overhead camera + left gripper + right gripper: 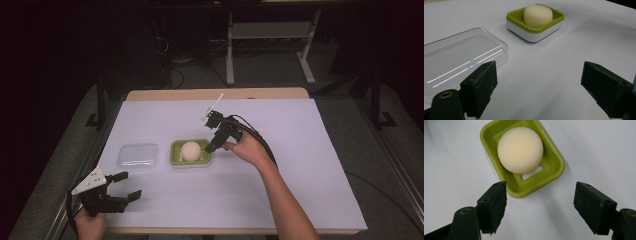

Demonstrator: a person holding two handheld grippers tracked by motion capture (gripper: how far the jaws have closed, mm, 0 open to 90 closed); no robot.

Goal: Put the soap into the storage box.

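a white sheet (300, 165) covers the wooden table (215, 94) (its far edge peeks out), and a metal stand (270, 45) is behind.

Wide bare sheet (300, 165) right of the soap dish (190, 159). Clear lid (138, 155) sits just left of it. A narrow gap runs between them.

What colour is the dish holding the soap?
Green dish, white underneath; the right gripper view shows it best.

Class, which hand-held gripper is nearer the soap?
Right. The right hand-held gripper hovers open just beside the soap in its green dish; the left hand-held gripper sits open by the table's near-left edge.
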